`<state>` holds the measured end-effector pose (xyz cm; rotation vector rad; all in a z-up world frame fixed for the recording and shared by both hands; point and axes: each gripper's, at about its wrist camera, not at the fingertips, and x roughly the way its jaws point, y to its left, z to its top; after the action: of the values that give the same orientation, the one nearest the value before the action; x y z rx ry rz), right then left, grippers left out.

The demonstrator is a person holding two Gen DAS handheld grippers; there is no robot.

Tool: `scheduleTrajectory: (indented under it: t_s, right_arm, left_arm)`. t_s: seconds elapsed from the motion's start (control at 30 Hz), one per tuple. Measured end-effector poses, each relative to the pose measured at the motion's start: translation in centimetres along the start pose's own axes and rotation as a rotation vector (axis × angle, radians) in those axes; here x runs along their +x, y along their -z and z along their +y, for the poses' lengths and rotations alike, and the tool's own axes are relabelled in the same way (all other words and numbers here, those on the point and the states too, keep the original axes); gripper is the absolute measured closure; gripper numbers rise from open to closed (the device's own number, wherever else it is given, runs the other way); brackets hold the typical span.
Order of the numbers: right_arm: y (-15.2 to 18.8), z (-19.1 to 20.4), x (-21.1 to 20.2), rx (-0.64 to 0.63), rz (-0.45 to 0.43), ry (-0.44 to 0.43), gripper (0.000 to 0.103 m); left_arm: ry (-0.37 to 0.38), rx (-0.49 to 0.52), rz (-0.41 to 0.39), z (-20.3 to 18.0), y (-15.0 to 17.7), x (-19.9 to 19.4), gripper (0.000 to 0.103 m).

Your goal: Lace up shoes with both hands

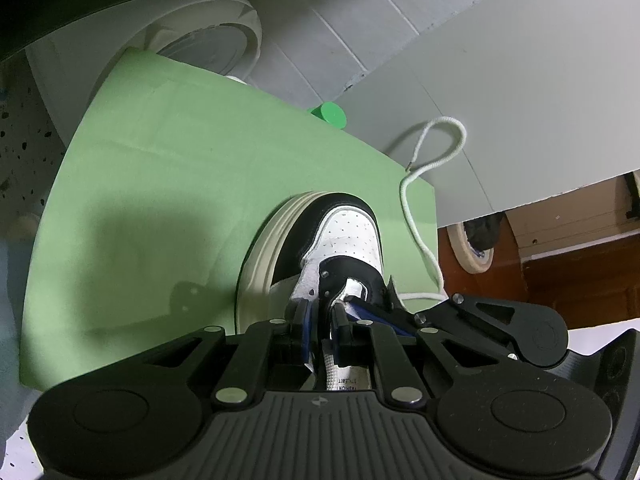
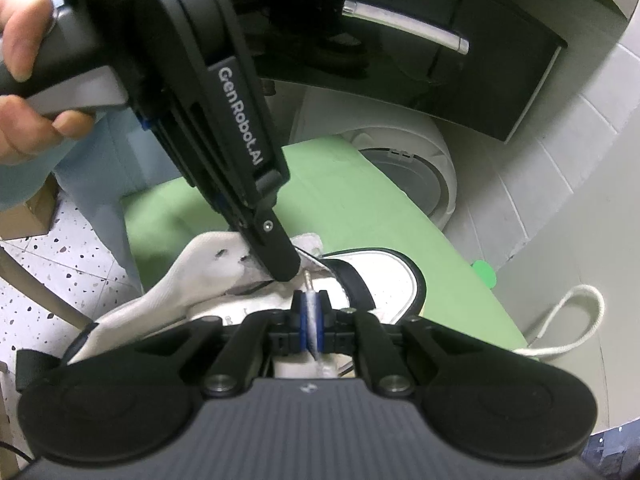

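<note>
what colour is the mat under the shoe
Light green mat, clearest in the left wrist view.

Dim, even indoor light, with a soft tool shadow on the green mat (left side). Fisheye bending warps the edges. Nearest tool parts are blurred.

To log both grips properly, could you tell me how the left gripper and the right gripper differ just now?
The left gripper is clamped on the shoe's white fabric; the right gripper pinches the lace tip. The left gripper's jaws stand slightly apart around the fabric; the right gripper's are nearly touching. Both are shut and point steeply downward.
</note>
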<state>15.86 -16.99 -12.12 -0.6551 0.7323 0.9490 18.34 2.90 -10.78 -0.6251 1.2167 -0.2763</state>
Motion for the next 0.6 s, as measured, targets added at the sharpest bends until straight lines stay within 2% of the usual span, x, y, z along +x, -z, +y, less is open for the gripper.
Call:
scheduleTrajectory:
  t_s: [0.27, 0.47, 0.5, 0.53, 0.6]
  right_arm:
    - [-0.35, -0.15, 0.32, 0.015, -0.016, -0.004, 0.098]
    - [-0.27, -0.14, 0.15, 0.019, -0.012, 0.000, 0.096]
    - [-0.25, -0.13, 0.01, 0.020, -0.011, 0.003, 0.095]
    - [-0.25, -0.12, -0.17, 0.021, -0.010, 0.009, 0.089]
    - [-0.17, -0.21, -0.61, 0.027, -0.010, 0.011, 0.087]
  left_arm:
    - [0.006, -0.002, 0.006, 0.08, -0.07, 0.00, 0.090]
    - [0.038, -0.041, 0.020, 0.64, -0.19, 0.13, 0.088]
    - [0.037, -0.037, 0.020, 0.59, -0.19, 0.14, 0.088]
    - [0.036, -0.032, 0.019, 0.52, -0.19, 0.14, 0.088]
    - [0.036, -0.031, 0.020, 0.49, -0.18, 0.14, 0.088]
